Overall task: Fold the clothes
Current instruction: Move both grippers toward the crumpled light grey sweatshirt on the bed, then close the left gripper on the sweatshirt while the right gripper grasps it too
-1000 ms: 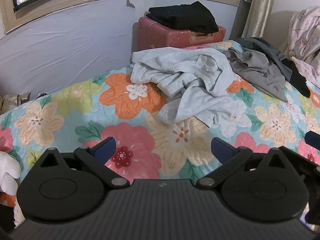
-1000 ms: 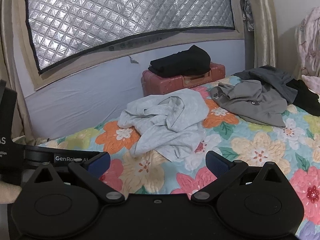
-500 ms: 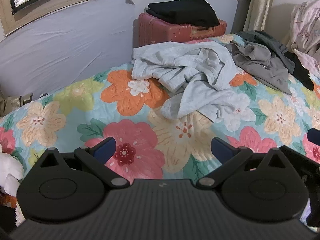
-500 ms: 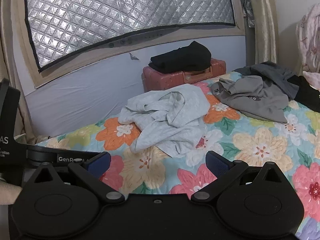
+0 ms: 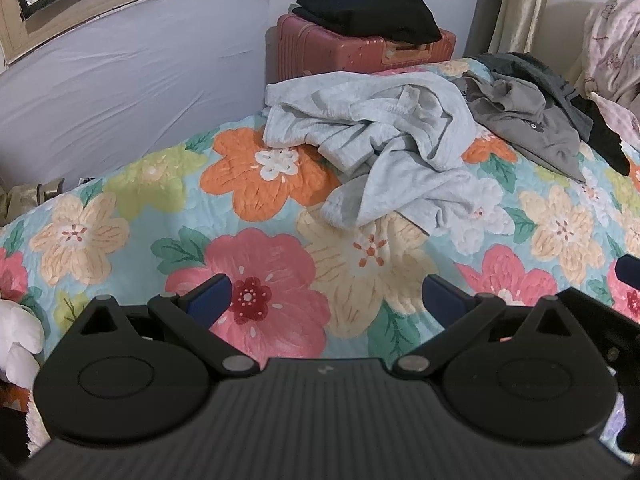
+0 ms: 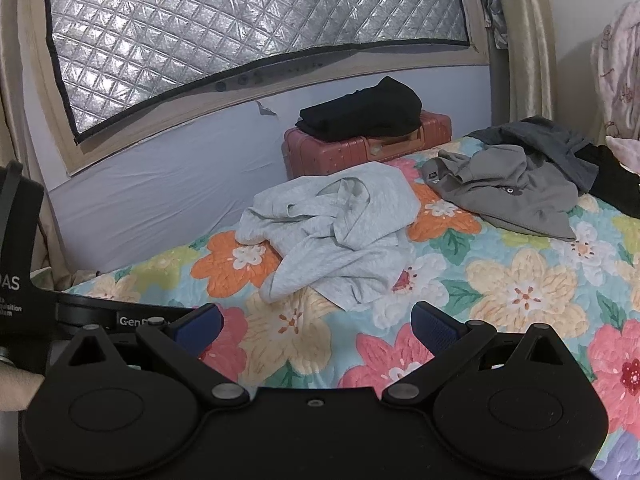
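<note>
Both grippers hang above the flowered quilt (image 5: 120,236) with nothing in them: the left gripper (image 5: 326,294) has its blue-tipped fingers spread wide, and the right gripper (image 6: 316,322) likewise. Ahead of them, untouched, a crumpled light grey garment (image 5: 384,148) lies on the bed, in front of a pink suitcase (image 5: 332,54). Just beside it, to the right, lies a darker grey garment (image 6: 516,196).

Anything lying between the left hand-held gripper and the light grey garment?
Nothing: only bare floral quilt lies between the open left hand-held gripper and the crumpled light grey garment, clearest in the left wrist view.
</note>
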`<state>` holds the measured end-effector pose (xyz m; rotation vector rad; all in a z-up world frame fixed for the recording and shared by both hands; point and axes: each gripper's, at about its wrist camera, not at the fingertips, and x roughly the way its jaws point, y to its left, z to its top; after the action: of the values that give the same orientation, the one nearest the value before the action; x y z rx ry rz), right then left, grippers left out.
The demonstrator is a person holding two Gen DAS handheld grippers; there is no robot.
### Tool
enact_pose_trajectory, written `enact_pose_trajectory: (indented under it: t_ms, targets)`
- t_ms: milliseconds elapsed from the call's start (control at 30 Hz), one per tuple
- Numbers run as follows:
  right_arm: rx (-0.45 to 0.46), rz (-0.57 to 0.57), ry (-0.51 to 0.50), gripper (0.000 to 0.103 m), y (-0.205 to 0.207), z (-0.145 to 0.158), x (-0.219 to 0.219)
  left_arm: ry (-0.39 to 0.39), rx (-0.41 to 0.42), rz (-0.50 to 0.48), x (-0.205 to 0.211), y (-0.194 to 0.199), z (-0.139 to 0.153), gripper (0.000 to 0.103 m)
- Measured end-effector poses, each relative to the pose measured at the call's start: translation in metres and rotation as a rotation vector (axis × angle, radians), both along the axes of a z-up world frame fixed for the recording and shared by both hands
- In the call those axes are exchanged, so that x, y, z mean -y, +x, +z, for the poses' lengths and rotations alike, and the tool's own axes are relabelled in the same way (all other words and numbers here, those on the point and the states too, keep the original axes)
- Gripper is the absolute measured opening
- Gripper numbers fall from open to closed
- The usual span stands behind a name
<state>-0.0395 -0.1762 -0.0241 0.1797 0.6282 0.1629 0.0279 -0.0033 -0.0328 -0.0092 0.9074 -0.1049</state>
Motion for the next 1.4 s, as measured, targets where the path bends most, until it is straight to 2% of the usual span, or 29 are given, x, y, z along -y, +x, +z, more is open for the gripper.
enact_pose_trajectory:
  t_ms: [367,500,733,800,967,1167,1233,1300,1333,1400]
  targets:
    - [-0.018,-0.013,0.029,0.103,0.007,-0.006,0.003,0.003,-0.033,-0.010,0.000,0.008,-0.010,0.103]
    - [-0.035,-0.033,0.044,0.103,0.016,-0.007,0.006,-0.033,-0.015,-0.029,-0.008,0.020,-0.010,0.103]
    - [-0.063,-0.047,0.125,0.103,0.070,-0.001,0.018,-0.161,0.054,-0.062,-0.026,0.079,0.009,0.103]
    - [-0.073,-0.052,0.130,0.103,0.089,-0.006,0.022,-0.159,0.049,-0.048,-0.021,0.101,0.005,0.103]
    - [-0.165,-0.114,0.225,0.100,0.113,-0.036,0.041,-0.126,-0.032,-0.038,-0.001,0.152,-0.026,0.100]
    - [-0.181,-0.130,0.273,0.100,0.136,-0.041,0.059,-0.066,0.010,-0.039,0.017,0.182,-0.029,0.100]
    - [-0.197,-0.132,0.296,0.100,0.144,-0.043,0.062,-0.091,0.019,-0.044,0.018,0.189,-0.033,0.099]
    - [-0.210,-0.134,0.336,0.099,0.150,-0.046,0.066,-0.145,0.050,-0.059,0.016,0.190,-0.038,0.084]
    - [-0.208,-0.135,0.389,0.099,0.149,-0.050,0.071,-0.172,0.064,-0.085,0.015,0.188,-0.043,0.076]
    - [-0.205,-0.134,0.491,0.098,0.149,-0.060,0.078,-0.204,0.058,-0.118,0.012,0.183,-0.056,0.069]
